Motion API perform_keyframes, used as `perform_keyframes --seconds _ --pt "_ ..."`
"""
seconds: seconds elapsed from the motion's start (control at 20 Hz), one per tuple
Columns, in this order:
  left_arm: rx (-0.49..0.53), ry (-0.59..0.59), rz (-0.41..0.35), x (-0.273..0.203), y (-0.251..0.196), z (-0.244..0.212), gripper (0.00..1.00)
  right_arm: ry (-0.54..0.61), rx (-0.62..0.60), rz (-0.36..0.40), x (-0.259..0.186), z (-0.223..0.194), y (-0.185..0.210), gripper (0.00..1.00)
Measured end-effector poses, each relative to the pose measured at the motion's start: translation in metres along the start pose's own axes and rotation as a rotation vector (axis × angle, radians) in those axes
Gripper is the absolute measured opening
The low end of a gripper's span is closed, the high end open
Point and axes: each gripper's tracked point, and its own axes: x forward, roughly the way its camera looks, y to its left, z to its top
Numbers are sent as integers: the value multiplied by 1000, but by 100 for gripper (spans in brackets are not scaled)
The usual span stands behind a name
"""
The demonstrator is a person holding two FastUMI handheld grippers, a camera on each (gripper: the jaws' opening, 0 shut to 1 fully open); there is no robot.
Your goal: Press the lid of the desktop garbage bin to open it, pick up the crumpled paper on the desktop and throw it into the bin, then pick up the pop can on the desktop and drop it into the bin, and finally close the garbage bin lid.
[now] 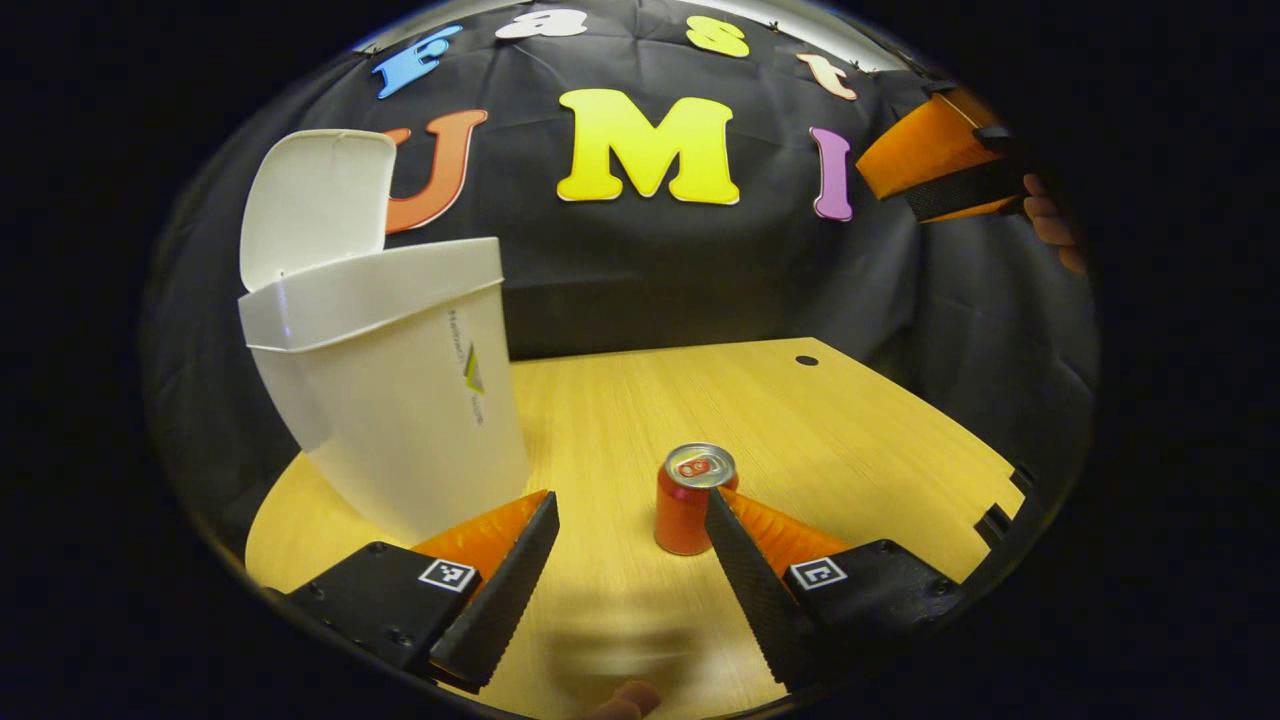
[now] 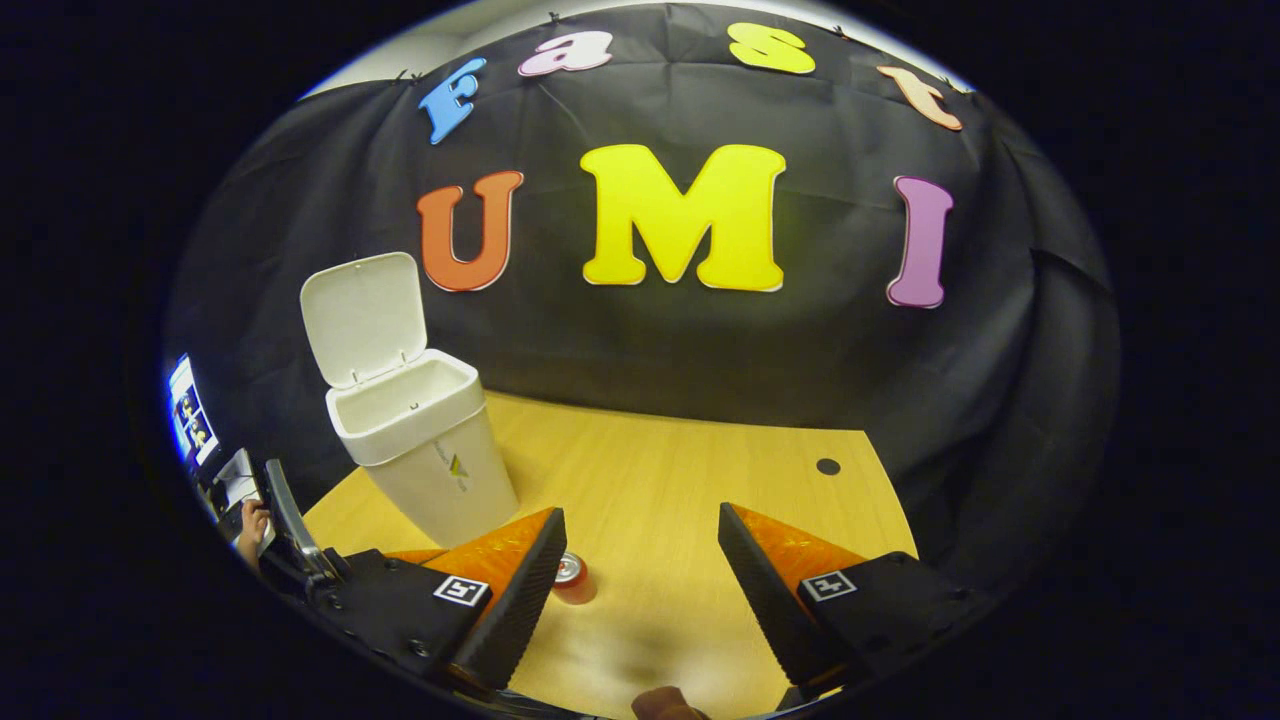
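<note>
The white bin [image 1: 400,400] stands at the left of the wooden table [image 1: 800,430] with its lid [image 1: 315,200] swung up and open. A red pop can [image 1: 690,500] stands upright to the right of the bin. My left gripper [image 1: 630,500] is open, low over the table; the can is just past its right fingertip [image 1: 718,505], not between the fingers. In the right gripper view the bin [image 2: 425,450] shows its open mouth, and the can [image 2: 575,580] peeks out beside my left finger. My right gripper [image 2: 641,512] is open, held higher and holding nothing.
The other gripper [image 1: 940,160], held by a hand [image 1: 1050,215], hangs high at the upper right in the left gripper view. A small dark hole [image 2: 827,466] marks the table's far right. A hand [image 2: 250,530] on a dark handle shows at lower left.
</note>
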Motion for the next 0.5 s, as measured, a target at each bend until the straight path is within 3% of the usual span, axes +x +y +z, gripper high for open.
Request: perform_keyframes --seconds 0.5 --pt "-41 56 -47 55 -31 -32 98 60 -8 -33 12 -26 -24 97"
